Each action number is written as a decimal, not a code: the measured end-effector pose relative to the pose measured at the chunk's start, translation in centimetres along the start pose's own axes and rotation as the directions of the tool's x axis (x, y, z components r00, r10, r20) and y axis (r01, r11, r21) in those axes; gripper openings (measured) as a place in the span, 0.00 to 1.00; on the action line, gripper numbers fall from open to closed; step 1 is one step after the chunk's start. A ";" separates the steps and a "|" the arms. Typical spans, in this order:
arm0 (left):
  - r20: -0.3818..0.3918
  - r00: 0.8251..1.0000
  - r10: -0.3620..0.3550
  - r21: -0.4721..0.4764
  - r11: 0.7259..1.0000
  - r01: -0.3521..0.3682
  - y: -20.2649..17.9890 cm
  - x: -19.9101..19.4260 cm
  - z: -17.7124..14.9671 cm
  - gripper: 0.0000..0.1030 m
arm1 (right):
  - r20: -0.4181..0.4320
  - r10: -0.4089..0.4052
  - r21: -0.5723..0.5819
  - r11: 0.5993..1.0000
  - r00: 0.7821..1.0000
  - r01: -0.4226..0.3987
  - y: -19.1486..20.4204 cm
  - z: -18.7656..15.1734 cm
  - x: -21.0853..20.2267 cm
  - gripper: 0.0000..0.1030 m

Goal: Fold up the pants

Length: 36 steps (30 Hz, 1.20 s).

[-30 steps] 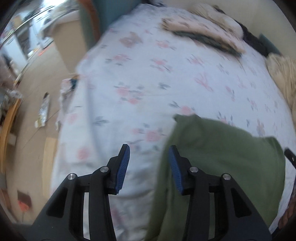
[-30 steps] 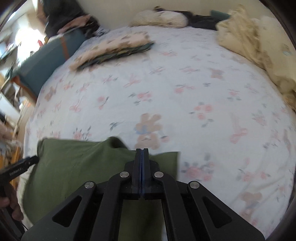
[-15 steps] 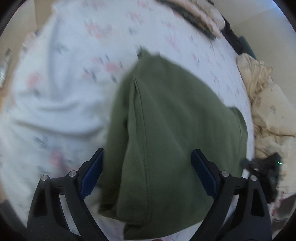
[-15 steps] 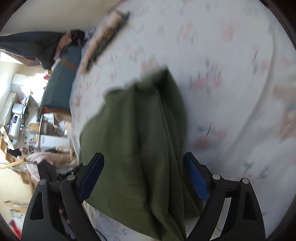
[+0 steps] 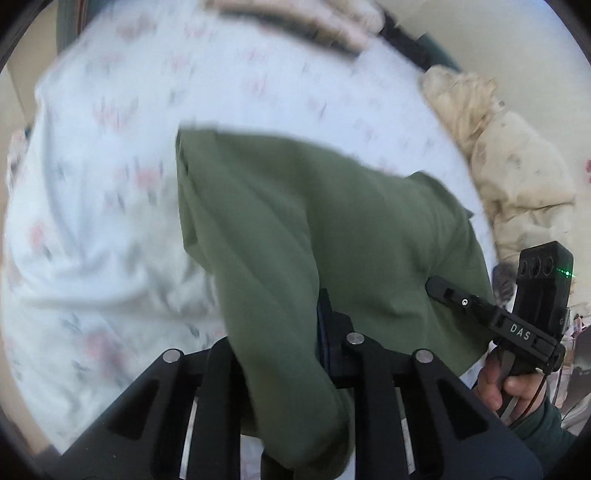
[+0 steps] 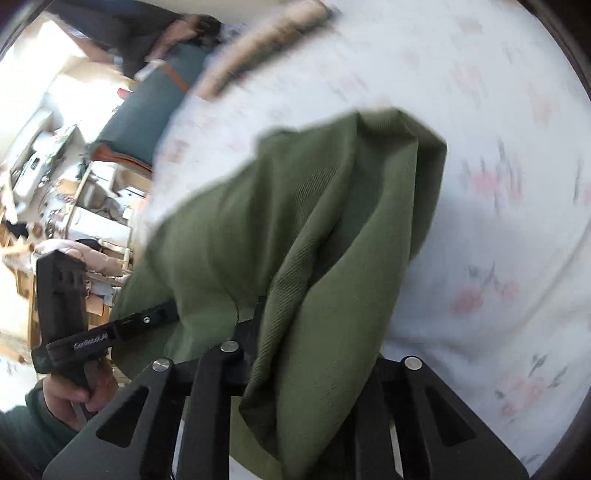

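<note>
The green pants lie bunched on the bed, near its close edge, over a white sheet printed with pink flowers. Both views are smeared by motion, so fine detail is lost.

In the left wrist view the left claw is closed down on a thick fold of the pants; cloth spills over the fingers and hides most of them, with only a strip of blue pad showing against the fabric. The far edge of the pants runs roughly straight across the sheet, and the left edge drops down toward the claw. To the right, the right claw reaches into the cloth from the side, its tip against the pants.

In the right wrist view the right claw is likewise clamped on a gathered fold, the fabric draped over and between its fingers, so the pads themselves are hidden. The left claw enters from the left, its tip buried in the same cloth, and the left hand grips its handle.

Beyond the pants, the sheet lies bare to the far side and to the left. A cream quilt is heaped along the right edge of the bed, and folded clothing sits at the far end. A teal chair stands beside the bed.
</note>
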<state>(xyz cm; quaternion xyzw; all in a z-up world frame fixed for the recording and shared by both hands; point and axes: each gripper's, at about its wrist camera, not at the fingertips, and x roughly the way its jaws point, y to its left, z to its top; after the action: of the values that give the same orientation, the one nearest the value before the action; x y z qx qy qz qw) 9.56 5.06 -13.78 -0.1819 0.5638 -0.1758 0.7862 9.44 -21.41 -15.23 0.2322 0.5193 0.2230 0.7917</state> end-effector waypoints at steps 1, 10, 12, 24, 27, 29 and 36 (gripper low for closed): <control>0.026 1.000 -0.007 0.016 1.000 0.007 -0.6 -1.0 0.9 0.14 | 0.020 0.010 -0.010 1.000 1.000 -0.010 0.5 0.7 -0.6 0.17; 0.212 0.977 0.023 0.078 0.996 -0.040 -1.7 -2.5 18.1 0.14 | 0.113 0.015 -0.222 0.975 0.993 0.010 5.4 19.1 1.6 0.17; 0.251 0.967 0.045 0.106 0.992 -0.074 -1.7 -1.1 23.8 0.15 | 0.127 -0.011 -0.272 0.961 0.992 0.045 6.2 24.2 3.5 0.17; 0.254 0.943 0.215 0.033 0.973 -0.230 4.4 11.0 43.9 0.30 | 0.094 -0.211 -0.276 0.934 0.973 0.229 1.9 46.0 17.7 0.26; 0.295 0.914 0.279 -0.007 0.957 -0.289 6.7 11.1 44.6 0.65 | 0.150 -0.357 -0.261 0.885 0.922 0.385 -0.2 47.5 19.0 0.66; 0.336 0.884 0.324 -0.037 0.943 -0.331 8.2 9.9 44.3 0.79 | 0.205 -0.376 -0.234 0.877 0.903 0.419 -1.6 48.0 17.7 0.76; 0.509 0.803 0.312 -0.016 0.935 -0.353 7.8 5.4 41.8 0.77 | 0.377 -0.356 -0.330 0.811 0.855 0.483 1.0 45.1 13.0 0.75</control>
<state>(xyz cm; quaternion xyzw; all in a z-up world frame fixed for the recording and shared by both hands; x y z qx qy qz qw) 51.47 12.90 -9.54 -0.0883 0.3546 -0.0040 0.9308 55.79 -19.04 -8.03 -0.0317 0.3736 0.1077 0.9208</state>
